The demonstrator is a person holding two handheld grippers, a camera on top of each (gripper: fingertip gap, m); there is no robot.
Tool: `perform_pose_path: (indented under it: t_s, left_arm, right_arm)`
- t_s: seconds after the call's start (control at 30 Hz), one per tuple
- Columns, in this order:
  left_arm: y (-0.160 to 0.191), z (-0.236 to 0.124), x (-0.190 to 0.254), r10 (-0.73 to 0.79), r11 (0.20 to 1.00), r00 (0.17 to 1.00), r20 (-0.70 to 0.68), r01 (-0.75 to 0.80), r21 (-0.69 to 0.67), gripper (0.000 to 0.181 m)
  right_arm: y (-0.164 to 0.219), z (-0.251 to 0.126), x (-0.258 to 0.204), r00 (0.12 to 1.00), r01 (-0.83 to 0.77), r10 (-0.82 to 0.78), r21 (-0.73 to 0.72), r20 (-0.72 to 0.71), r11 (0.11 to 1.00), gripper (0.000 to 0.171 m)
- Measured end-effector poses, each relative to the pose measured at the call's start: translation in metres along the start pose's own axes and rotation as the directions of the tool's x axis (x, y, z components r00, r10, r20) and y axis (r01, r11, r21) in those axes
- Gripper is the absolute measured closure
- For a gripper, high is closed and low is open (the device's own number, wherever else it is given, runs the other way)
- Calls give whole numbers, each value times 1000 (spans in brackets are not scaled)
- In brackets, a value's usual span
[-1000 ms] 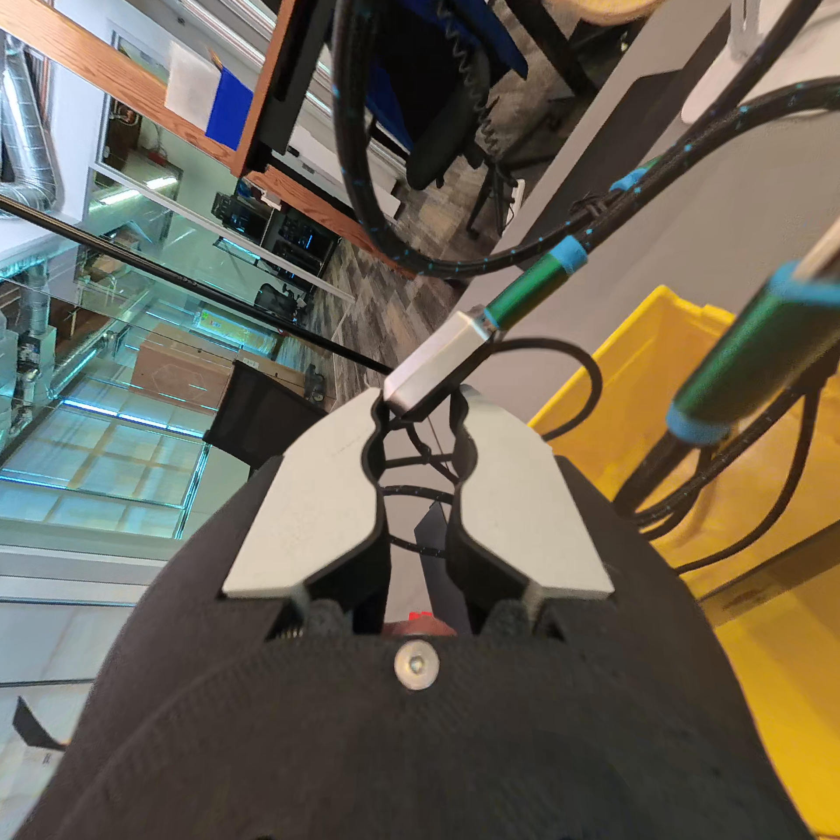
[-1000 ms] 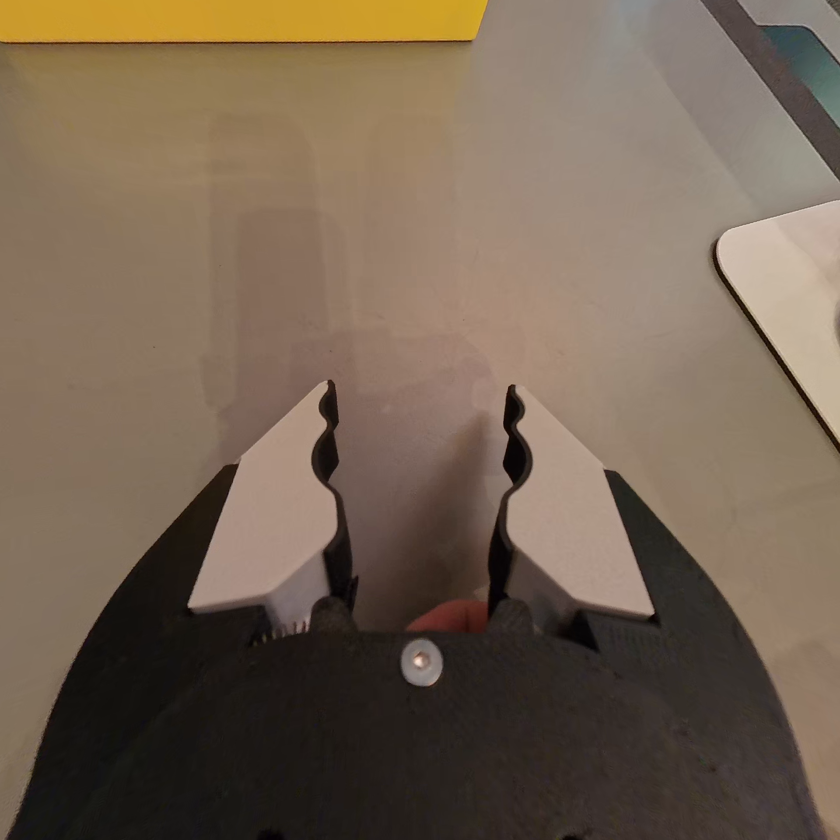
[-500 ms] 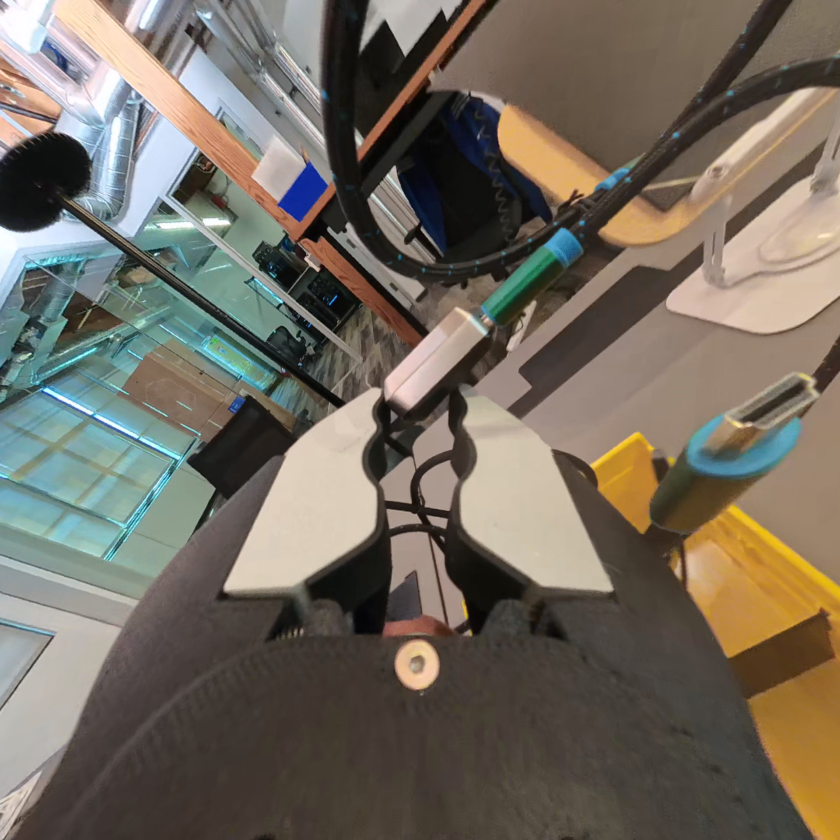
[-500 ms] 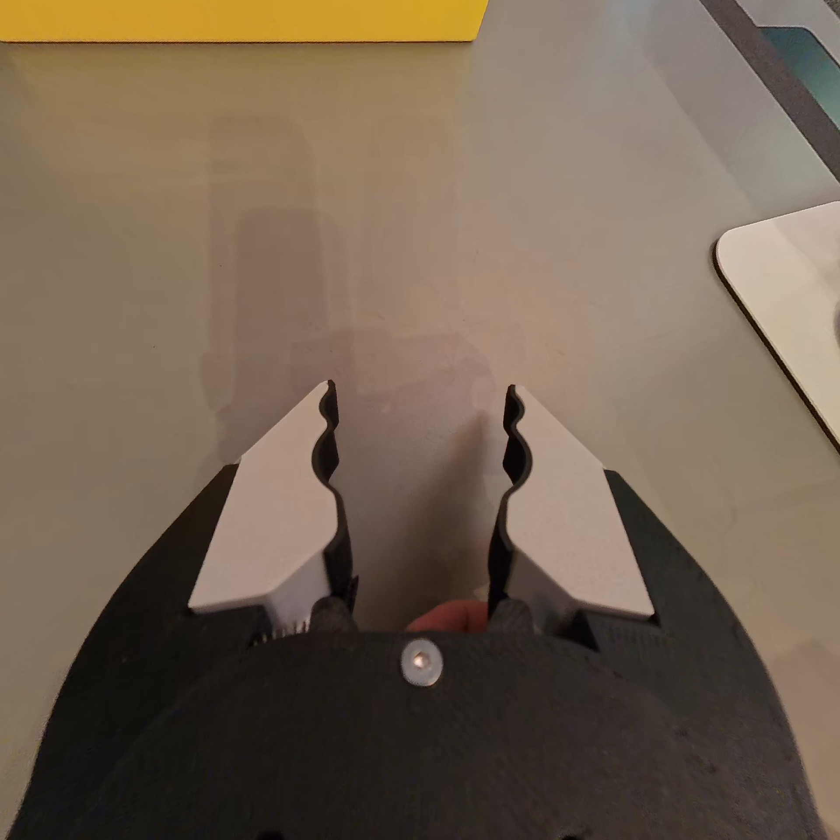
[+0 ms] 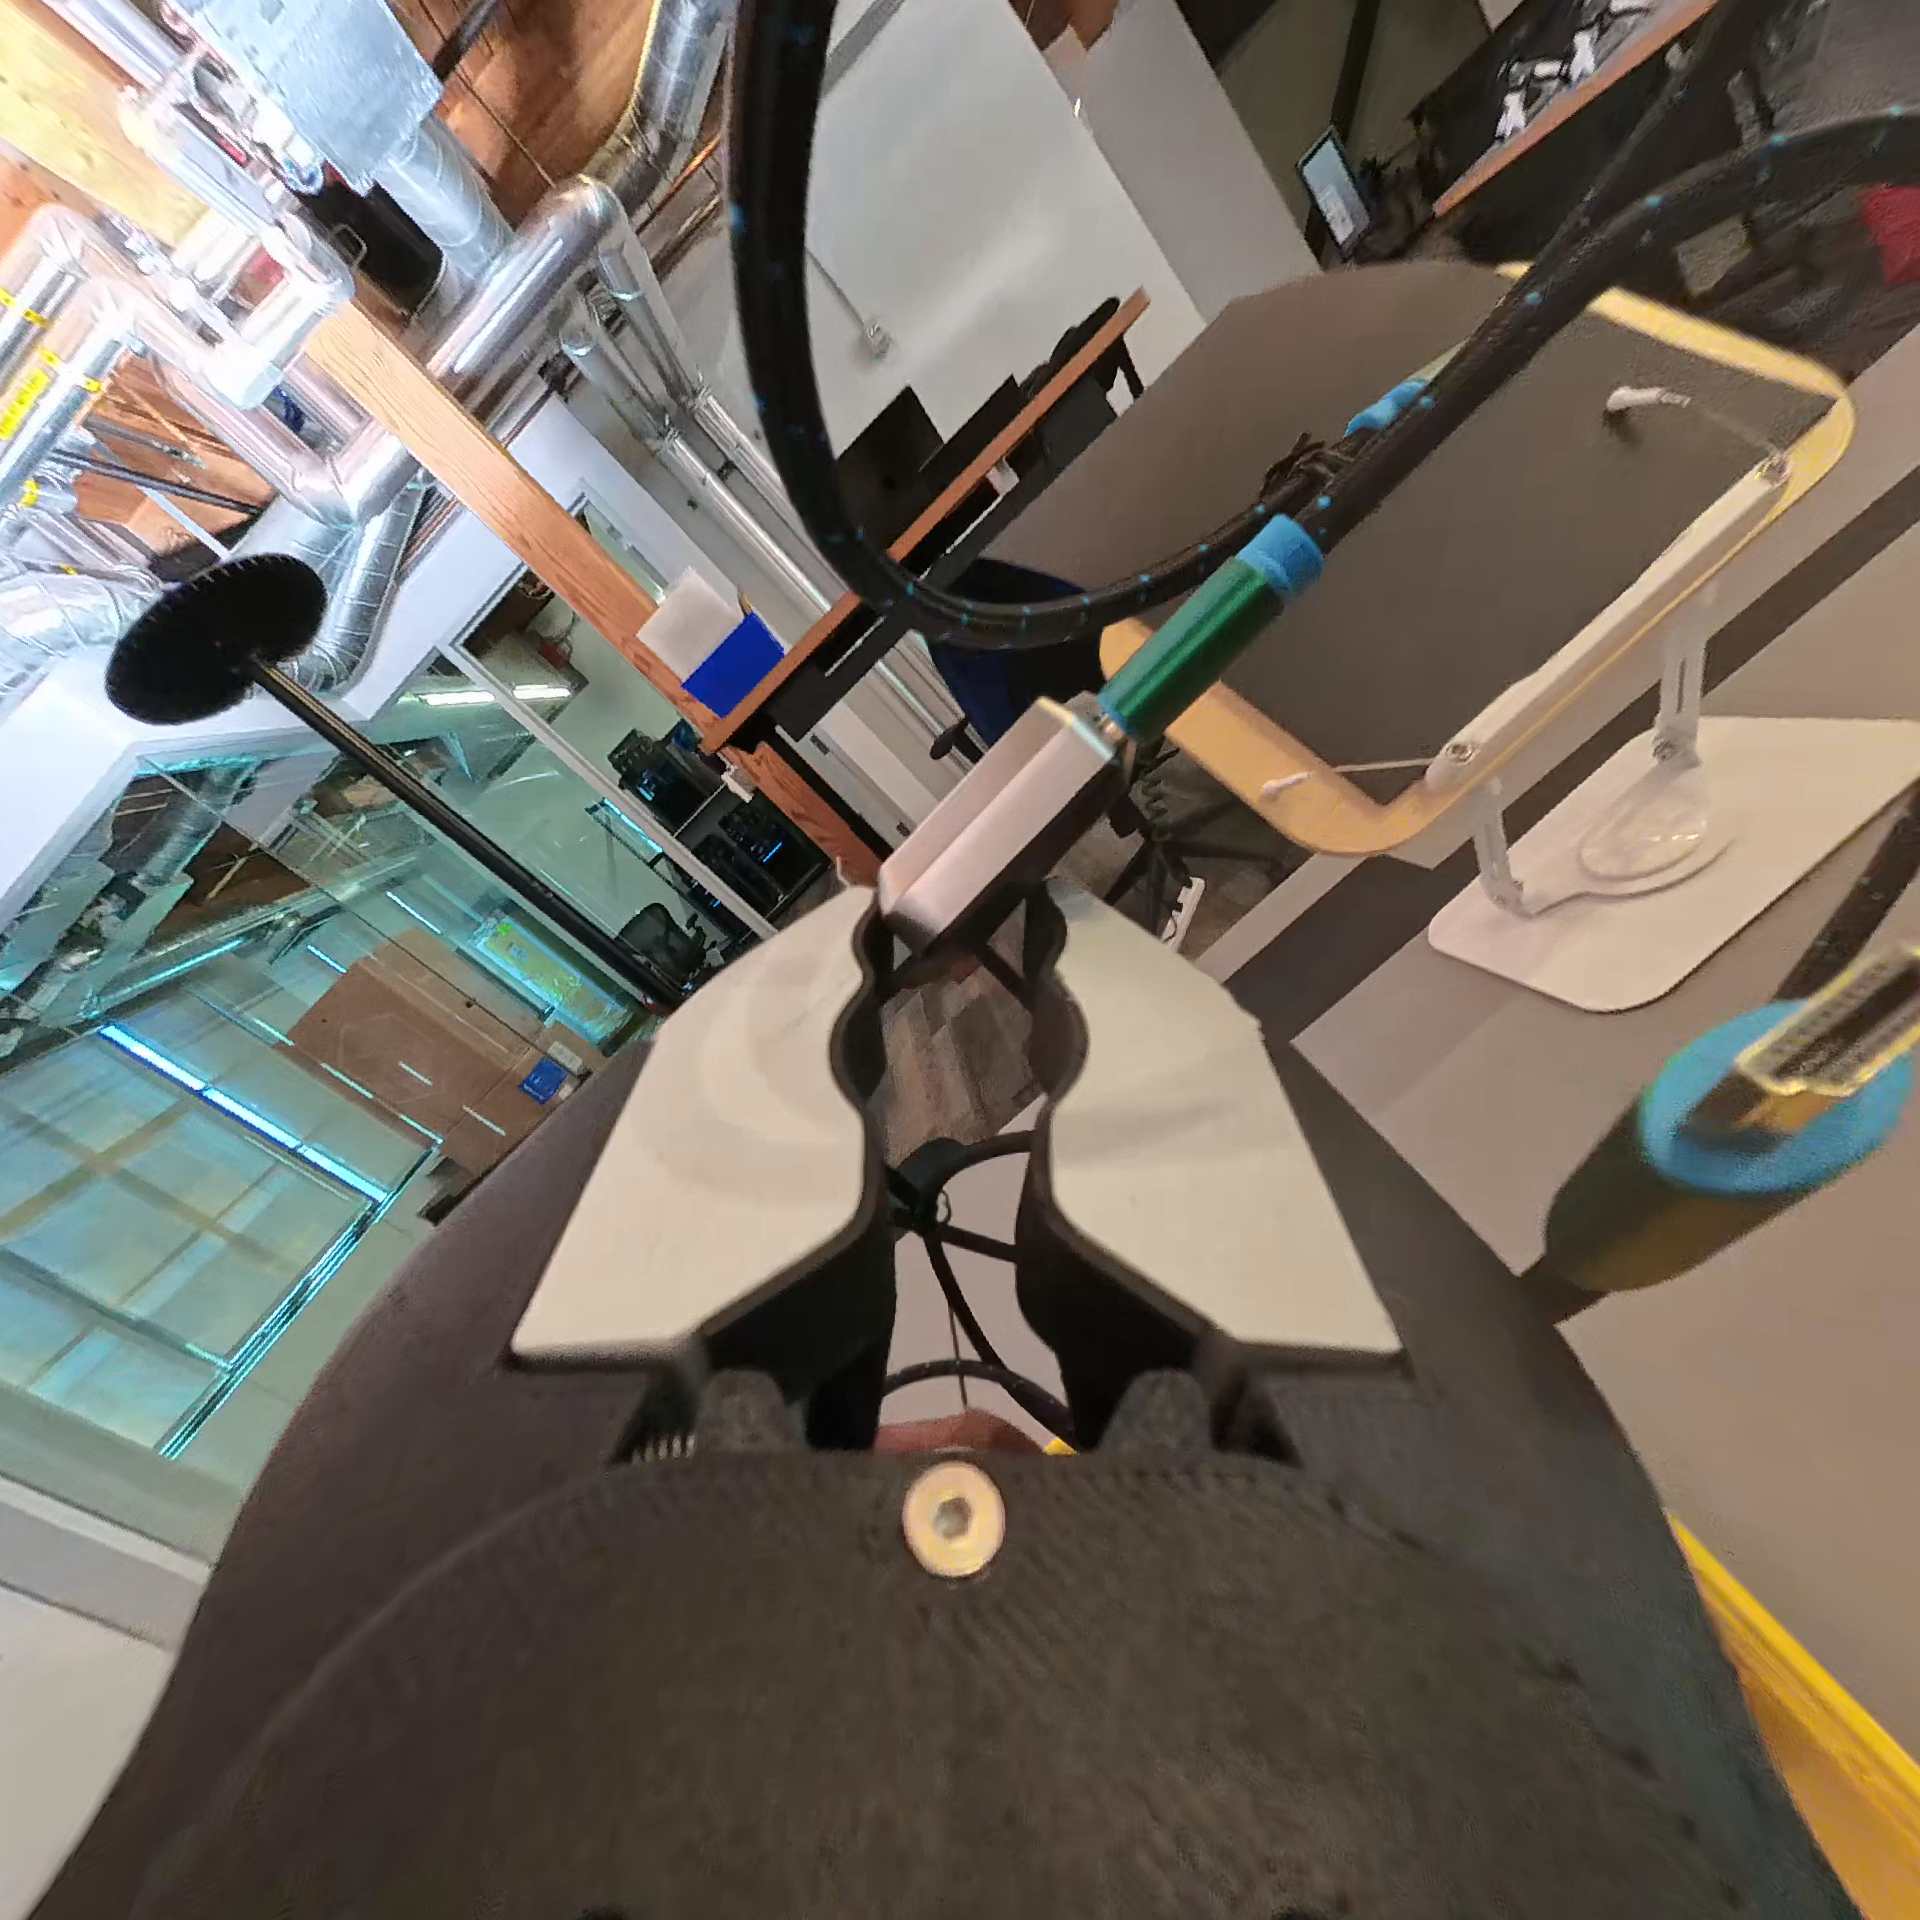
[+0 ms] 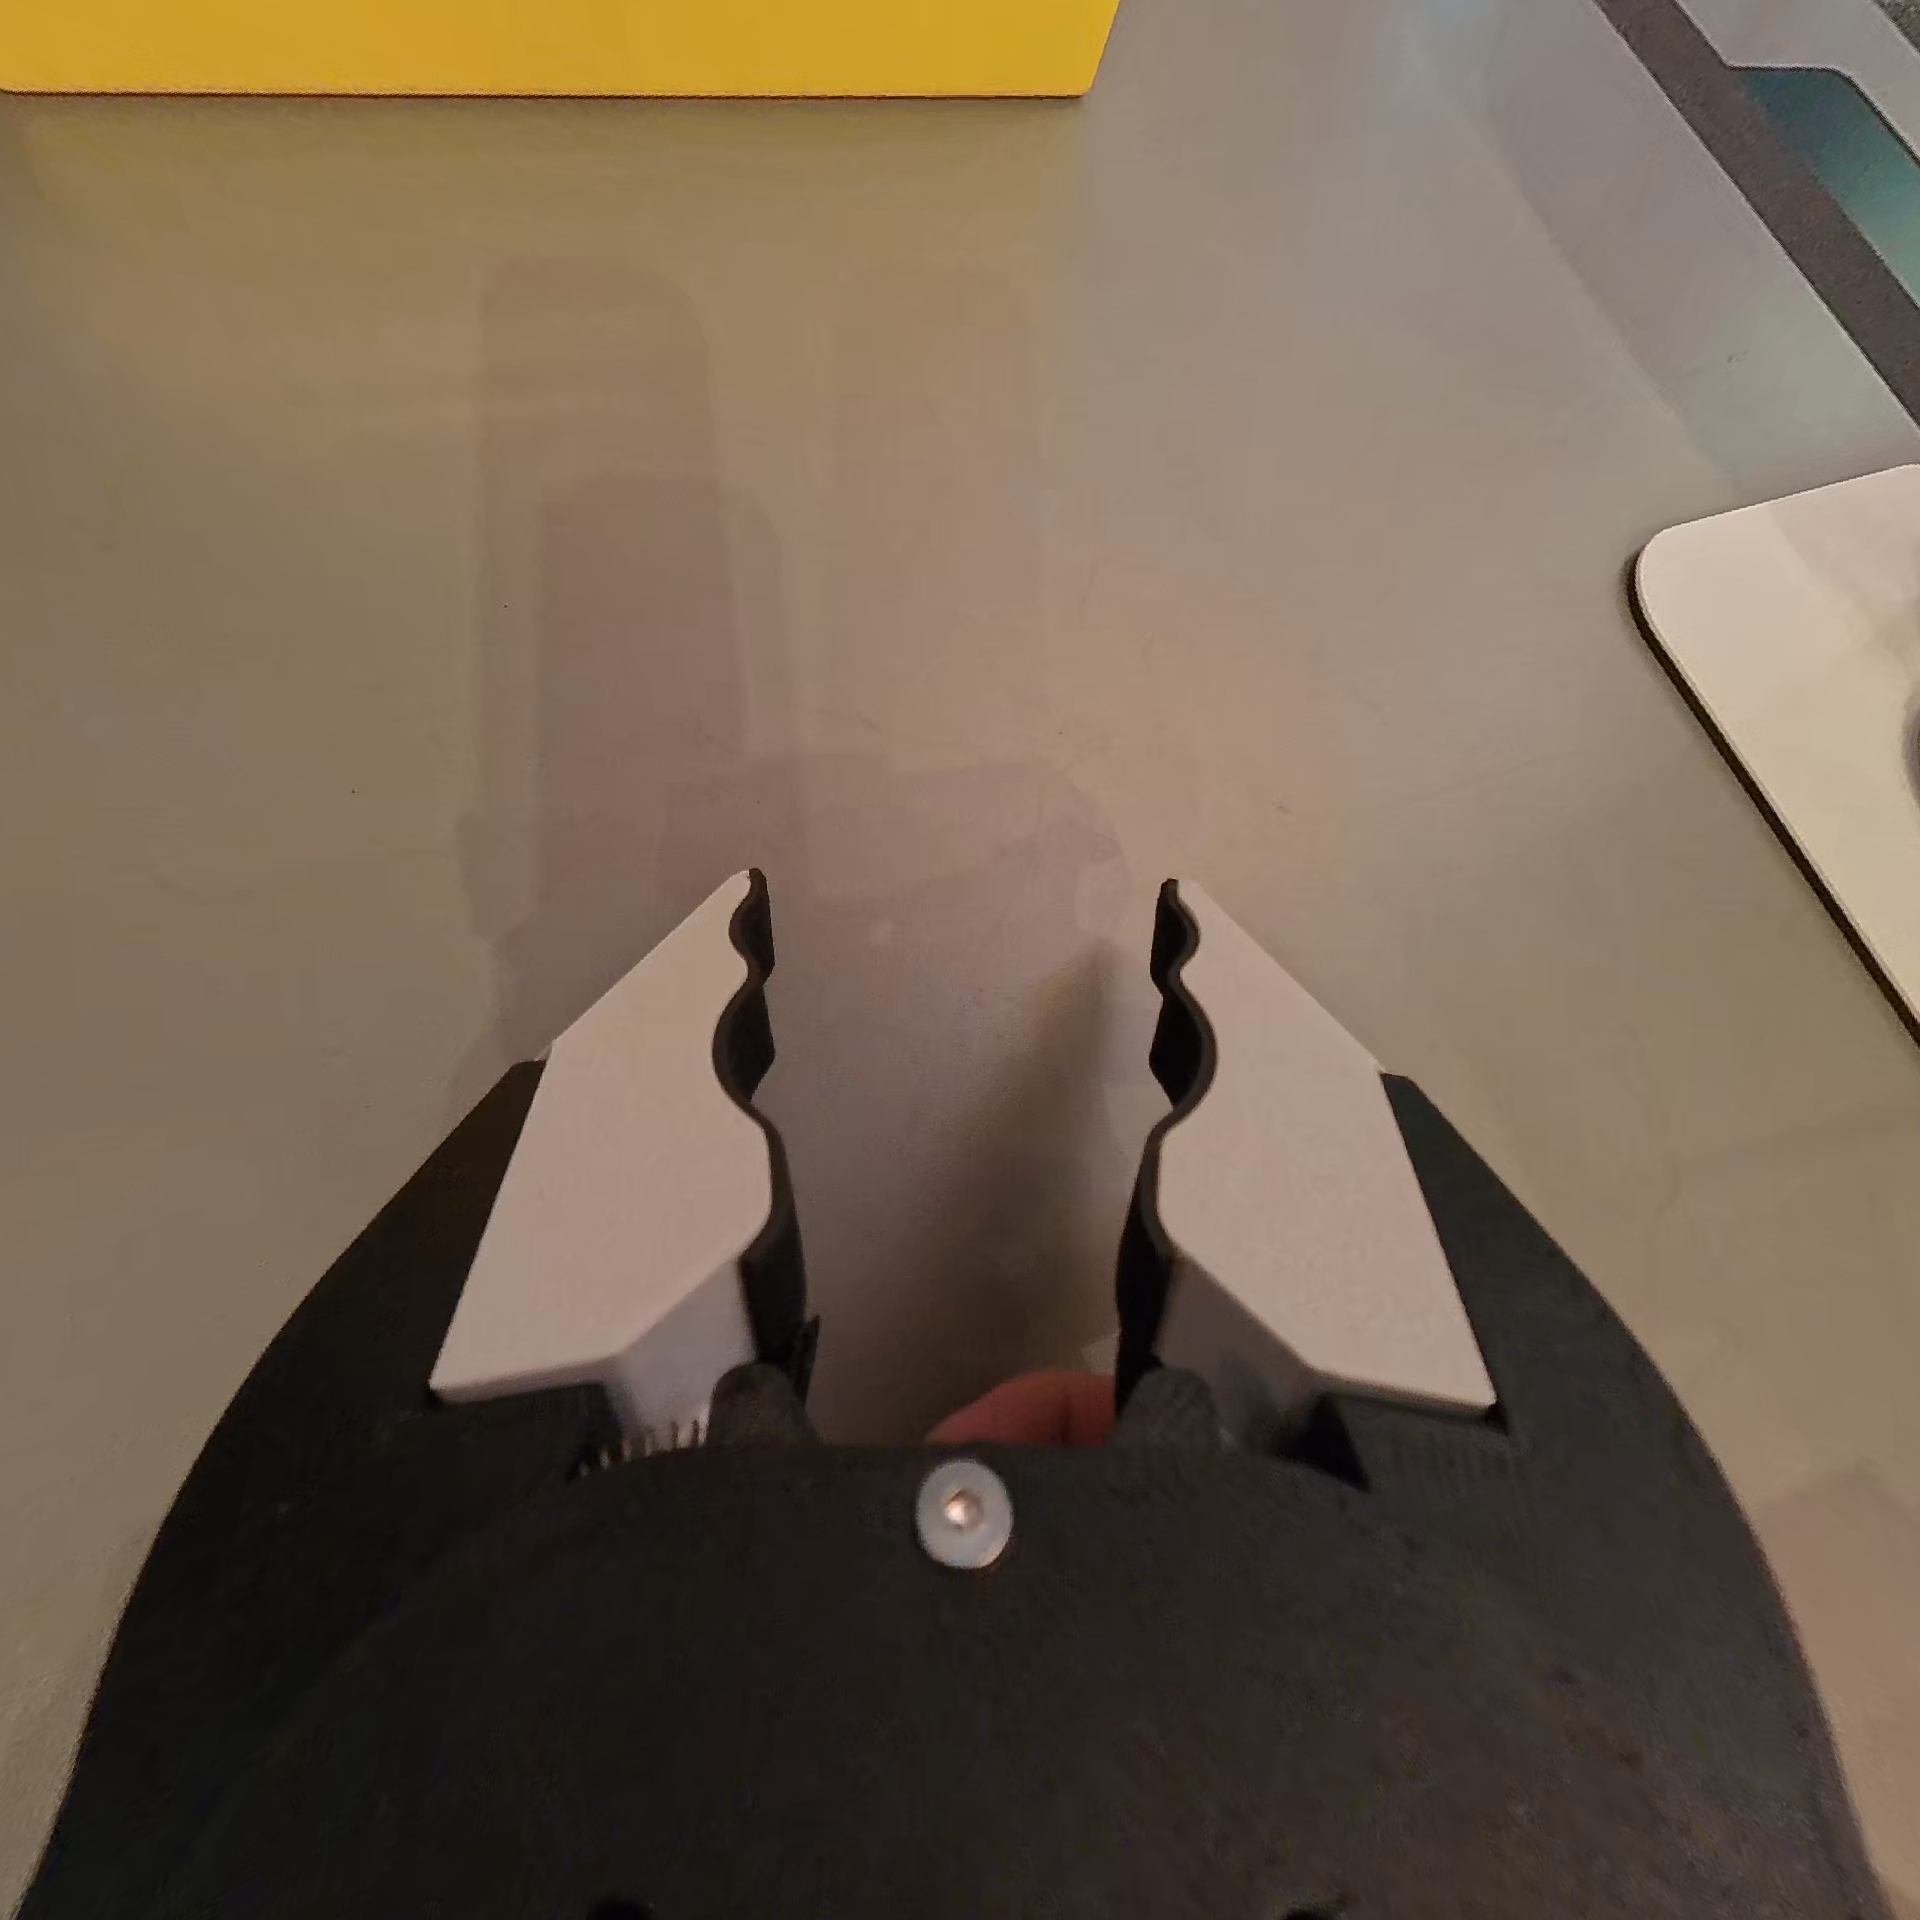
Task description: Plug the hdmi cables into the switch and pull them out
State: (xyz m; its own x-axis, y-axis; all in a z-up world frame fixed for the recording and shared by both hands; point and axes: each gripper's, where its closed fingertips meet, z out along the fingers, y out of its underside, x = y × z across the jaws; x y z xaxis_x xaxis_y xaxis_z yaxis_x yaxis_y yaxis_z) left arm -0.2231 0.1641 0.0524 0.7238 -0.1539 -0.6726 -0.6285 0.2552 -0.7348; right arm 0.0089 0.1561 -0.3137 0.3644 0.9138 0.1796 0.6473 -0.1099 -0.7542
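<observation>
In the left wrist view my left gripper is shut on a silver HDMI switch and holds it up in the air, tilted. A green-sleeved HDMI plug with a blue collar sits in the switch's far end, and its black braided cable loops overhead. A second loose HDMI plug, blue collar and bare metal tip, hangs at the right edge. In the right wrist view my right gripper is open and empty, low over the grey table.
A yellow bin edge shows at the lower right of the left wrist view and along the top of the right wrist view. A white stand base sits on the table, also at the right. One gripper's finger ends stand about 45 cm off the other's.
My left gripper has lifted and tilted upward with the switch; the yellow bin has dropped out of most of the view and the loose plug now hangs lower right. The right gripper has not moved.
</observation>
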Motion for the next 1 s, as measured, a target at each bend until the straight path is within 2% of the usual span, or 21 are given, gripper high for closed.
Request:
perform_pose_path:
  t_s: [0.47, 1.0]
  left_arm:
    - [-53, -24, -4, -41, 995, 999, -11, 42, 90, 158]
    - [-113, 36, -61, 5, 994, 999, 41, -10, 105, 160]
  right_arm:
    - [0, 0, 0, 1000, 3, -3, 0, -2, 1000, 100]
    - [0, -1, -1, 1000, 16, -15, 4, -9, 1000, 100]
